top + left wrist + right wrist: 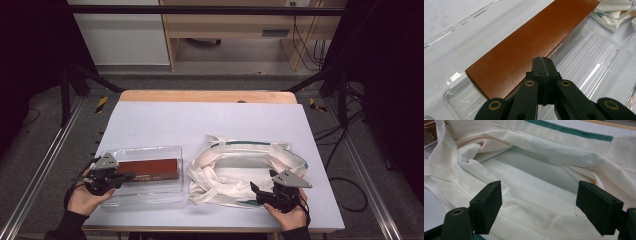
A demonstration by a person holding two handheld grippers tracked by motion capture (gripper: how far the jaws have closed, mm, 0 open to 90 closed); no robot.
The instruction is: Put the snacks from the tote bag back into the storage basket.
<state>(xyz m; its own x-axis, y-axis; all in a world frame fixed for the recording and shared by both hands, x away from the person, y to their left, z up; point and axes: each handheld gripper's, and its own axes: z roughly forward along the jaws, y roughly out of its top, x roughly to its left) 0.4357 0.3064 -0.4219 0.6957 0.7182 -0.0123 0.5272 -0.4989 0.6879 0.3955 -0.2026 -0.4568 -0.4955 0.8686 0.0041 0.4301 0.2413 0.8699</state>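
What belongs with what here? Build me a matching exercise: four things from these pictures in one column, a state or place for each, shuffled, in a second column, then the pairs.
Things:
1. brown box
2. cloth bag
3. left gripper
4. right gripper

States or places:
A. jaws wide apart, over white fabric
B. lying in the clear plastic tray
C. jaws shut together, with nothing between them
D. lying open on the table, with a green stripe on it

Pairs: 1-B, 2-D, 3-C, 4-A
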